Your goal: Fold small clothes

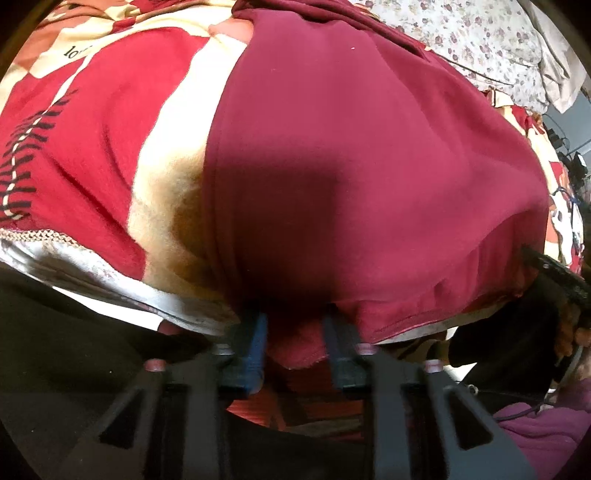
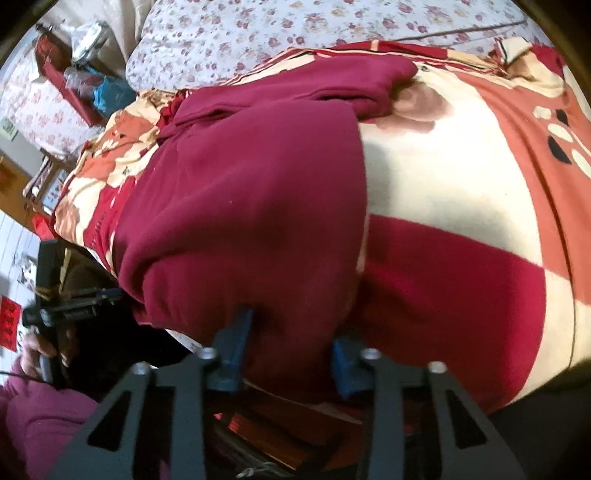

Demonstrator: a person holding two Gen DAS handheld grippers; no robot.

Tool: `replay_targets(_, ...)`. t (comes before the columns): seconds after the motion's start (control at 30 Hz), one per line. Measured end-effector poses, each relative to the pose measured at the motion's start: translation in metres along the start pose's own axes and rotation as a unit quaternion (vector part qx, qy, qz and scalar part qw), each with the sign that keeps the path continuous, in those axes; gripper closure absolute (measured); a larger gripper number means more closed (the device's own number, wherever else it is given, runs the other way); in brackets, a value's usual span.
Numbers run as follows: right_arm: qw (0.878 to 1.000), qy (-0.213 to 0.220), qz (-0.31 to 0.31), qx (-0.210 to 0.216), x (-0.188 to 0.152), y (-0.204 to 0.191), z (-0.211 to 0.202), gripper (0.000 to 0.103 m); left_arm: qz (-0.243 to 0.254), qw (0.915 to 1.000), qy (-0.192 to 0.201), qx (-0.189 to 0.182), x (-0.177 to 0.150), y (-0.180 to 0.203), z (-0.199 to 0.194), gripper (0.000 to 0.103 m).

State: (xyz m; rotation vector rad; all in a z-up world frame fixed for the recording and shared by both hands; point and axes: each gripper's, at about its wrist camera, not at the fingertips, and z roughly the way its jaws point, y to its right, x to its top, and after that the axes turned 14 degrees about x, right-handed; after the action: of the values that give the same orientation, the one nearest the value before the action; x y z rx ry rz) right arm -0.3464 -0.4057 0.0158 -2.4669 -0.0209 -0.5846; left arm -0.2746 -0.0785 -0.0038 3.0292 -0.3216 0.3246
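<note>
A maroon garment (image 1: pixel 351 166) lies spread on a red and cream blanket (image 1: pixel 110 147) on a bed. My left gripper (image 1: pixel 295 326) is at the garment's near hem, its blue pads (image 1: pixel 255 332) shut on a bunch of the maroon cloth. In the right wrist view the same garment (image 2: pixel 240 203) fills the middle. My right gripper (image 2: pixel 291 332) is shut on the near edge, with cloth bulging between its blue fingers (image 2: pixel 238 332). The hem under both grippers is partly hidden. The left tool's black frame (image 2: pixel 70 299) shows at the left, held in a hand.
A floral sheet (image 2: pixel 295 29) covers the far side of the bed beyond the blanket (image 2: pixel 461 177). A red cabinet with clutter (image 2: pixel 70 70) stands at the far left. A purple sleeve (image 2: pixel 40 424) is at the lower left. The bed's near edge drops away beneath the grippers.
</note>
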Motion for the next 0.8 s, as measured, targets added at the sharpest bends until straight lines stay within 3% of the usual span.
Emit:
replay_targets(0.07, 1.000, -0.002, 0.000, 0.011, -0.001, -0.002, -0.003, 0.092, 0.003, 1.0000, 0.007, -0.002, 0.000, -0.002, -0.006, 0.103)
replay_targets(0.27, 0.997, 0.009, -0.022, 0.070, -0.007, -0.029, -0.045, 0.093, -0.019, 0.9979, 0.042, -0.045, -0.005, -0.028, -0.054, 0.103)
replay_targets(0.43, 0.994, 0.003, -0.033, 0.105, -0.021, -0.045, -0.062, 0.094, -0.012, 0.9959, 0.078, -0.044, -0.013, -0.038, -0.085, 0.103)
replay_targets(0.6, 0.994, -0.028, -0.012, 0.108, -0.034, -0.037, -0.039, 0.094, -0.019, 0.9971, 0.058, -0.044, -0.015, -0.042, -0.071, 0.103)
replay_targets(0.8, 0.995, -0.020, -0.007, 0.097, -0.029, -0.032, -0.037, 0.094, -0.033, 0.9985, 0.039, -0.018, -0.021, -0.046, -0.054, 0.103)
